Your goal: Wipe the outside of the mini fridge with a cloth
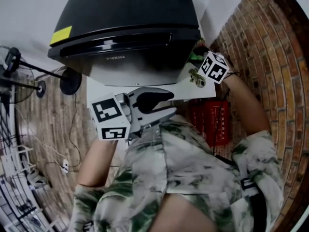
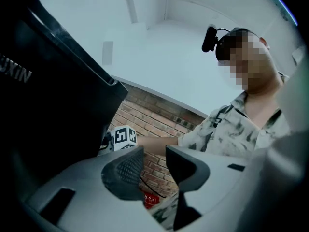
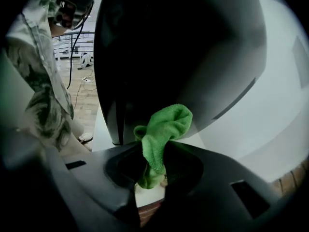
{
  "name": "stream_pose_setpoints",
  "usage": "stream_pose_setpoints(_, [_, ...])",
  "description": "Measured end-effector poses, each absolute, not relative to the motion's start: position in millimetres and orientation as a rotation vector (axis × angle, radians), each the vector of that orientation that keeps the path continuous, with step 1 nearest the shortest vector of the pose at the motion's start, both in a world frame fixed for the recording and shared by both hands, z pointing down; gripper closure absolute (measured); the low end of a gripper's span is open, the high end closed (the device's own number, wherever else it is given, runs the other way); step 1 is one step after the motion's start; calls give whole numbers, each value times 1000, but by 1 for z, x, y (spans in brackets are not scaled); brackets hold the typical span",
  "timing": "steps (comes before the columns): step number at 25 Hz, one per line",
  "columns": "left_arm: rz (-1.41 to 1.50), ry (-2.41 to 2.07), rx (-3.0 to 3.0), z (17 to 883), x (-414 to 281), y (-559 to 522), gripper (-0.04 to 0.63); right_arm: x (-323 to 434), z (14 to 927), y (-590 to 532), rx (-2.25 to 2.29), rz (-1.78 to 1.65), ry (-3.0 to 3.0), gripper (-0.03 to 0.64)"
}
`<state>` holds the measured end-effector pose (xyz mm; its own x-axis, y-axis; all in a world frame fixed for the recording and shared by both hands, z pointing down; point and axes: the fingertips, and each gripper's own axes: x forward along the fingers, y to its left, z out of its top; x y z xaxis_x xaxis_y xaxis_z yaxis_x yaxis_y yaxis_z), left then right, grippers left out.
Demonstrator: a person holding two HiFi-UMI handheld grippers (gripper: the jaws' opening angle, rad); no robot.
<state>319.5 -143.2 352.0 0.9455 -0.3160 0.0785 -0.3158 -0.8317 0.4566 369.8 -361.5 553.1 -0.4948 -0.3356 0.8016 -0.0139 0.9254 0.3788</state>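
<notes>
Head view looked steeply down on the mini fridge [image 1: 126, 23] from above. Left gripper view peered upward from low by its front; right gripper view sat close against its side. All shared the fridge.

Pale brand lettering [image 2: 17, 74] reading "UXIN", its start cut off at the frame edge, marks the front of the black mini fridge [image 2: 53, 120]; characters on a red box [image 1: 212, 124] are too small to read.

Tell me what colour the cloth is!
Bright green. The cloth shows best in the right gripper view, pinched in the right tool.
</notes>
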Motion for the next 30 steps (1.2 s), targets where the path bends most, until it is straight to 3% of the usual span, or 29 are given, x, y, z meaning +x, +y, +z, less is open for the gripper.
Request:
stream_pose_setpoints(14, [-27,-370,2664,355,248,-63,442,382,386,-269,625,-428,-2065,509])
stream_pose_setpoints(22, [-26,-469,2632,380,237,-53,442,343,365,-189,581,-456,-2257,509])
stream_pose_setpoints(30, [38,-656,2588,369,202,-44,442,258,358,-157,372,-531,-2370,509])
